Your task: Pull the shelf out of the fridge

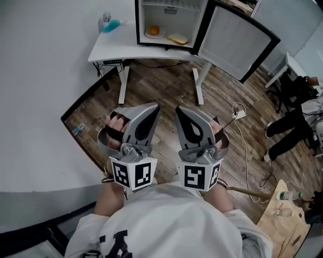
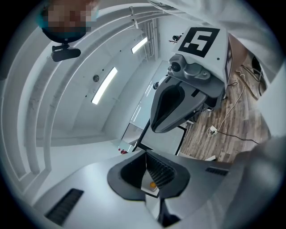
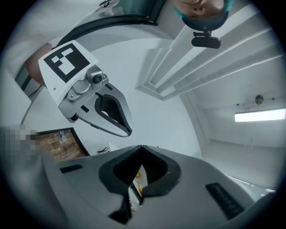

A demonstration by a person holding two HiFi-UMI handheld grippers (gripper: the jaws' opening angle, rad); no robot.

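Note:
A small white fridge stands on a white table at the top of the head view, its black-framed door swung open to the right. A wire shelf sits high inside it. On the fridge floor lie a plate with something orange and a piece of bread. My left gripper and right gripper are held side by side close to my body, far short of the fridge. Both point toward it, shut and empty. Each gripper view shows its own closed jaws and the other gripper alongside.
A blue item and a small bottle lie on the table's left end. The table's white legs stand on wood flooring. A power strip and cables trail at right. A seated person is at far right, and a wooden board at lower right.

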